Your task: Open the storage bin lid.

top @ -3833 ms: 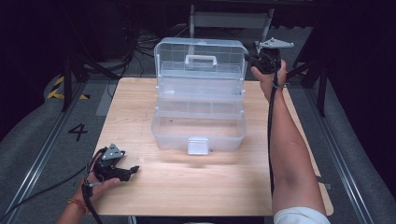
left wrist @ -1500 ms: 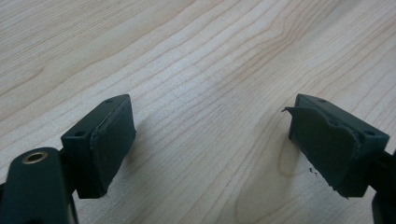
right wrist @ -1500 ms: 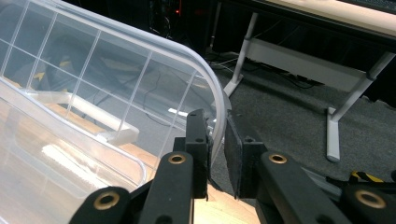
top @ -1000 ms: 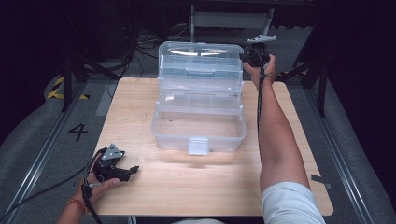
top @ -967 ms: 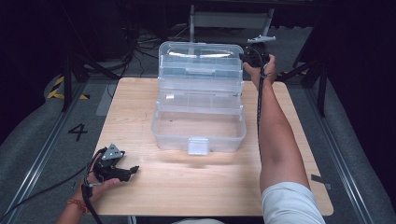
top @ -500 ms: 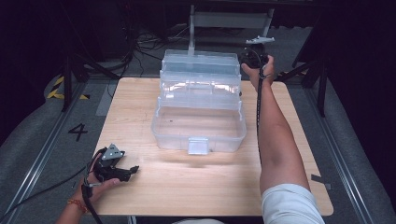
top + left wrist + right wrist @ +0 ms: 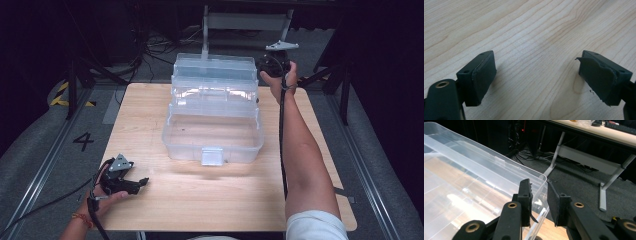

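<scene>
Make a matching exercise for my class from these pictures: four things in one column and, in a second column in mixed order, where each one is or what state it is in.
Things
1. left tool
2. right tool
3. clear plastic toolbox
4. floor marking "4"

Places and states
A. on the grey floor, left of the table
B. open in stepped tiers at the middle of the wooden table
C. at the toolbox's far right corner, raised above the table
D. jaws wide apart, low over bare wood near the table's front left corner

Pairs: 1-D, 2-C, 3-B, 4-A
</scene>
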Available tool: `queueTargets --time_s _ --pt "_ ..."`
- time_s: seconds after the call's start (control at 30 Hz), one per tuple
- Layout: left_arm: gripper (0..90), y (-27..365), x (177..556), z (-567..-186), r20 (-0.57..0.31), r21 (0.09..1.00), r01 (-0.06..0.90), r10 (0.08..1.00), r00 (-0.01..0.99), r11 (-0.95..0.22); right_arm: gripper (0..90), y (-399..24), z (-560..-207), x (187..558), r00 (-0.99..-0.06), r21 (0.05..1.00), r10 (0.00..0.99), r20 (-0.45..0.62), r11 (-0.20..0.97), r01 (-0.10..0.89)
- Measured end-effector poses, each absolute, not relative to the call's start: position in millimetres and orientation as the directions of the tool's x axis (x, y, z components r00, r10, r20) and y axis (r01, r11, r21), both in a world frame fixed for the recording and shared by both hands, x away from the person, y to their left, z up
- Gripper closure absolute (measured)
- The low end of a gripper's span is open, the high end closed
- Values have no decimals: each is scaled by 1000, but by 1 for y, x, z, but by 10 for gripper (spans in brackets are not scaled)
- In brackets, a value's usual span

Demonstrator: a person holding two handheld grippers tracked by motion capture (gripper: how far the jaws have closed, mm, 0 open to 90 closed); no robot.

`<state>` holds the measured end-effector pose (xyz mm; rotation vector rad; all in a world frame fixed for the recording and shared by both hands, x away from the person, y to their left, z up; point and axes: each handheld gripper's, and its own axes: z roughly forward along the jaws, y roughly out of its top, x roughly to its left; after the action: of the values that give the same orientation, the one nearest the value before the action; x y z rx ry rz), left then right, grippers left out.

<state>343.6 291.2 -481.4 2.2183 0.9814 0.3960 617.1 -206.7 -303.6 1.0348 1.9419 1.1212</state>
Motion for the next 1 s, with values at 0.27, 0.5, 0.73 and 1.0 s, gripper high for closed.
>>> queueTargets --time_s 0.27,0.5,0.73,1.0 --pt "149 291 344 -481 12 684 534 740 673 -497 732 -210 -301 592 -486 895 855 -180 348 281" --pt "148 291 344 -481 4 684 537 739 674 -494 721 -215 -305 567 -506 890 838 -202 373 262" --pt "147 291 344 -481 2 685 536 737 676 -493 706 -222 -312 543 -531 887 821 -209 388 250" --pt "146 291 344 -482 -5 685 542 740 672 -487 698 -232 -324 521 -553 885 810 -197 390 255"
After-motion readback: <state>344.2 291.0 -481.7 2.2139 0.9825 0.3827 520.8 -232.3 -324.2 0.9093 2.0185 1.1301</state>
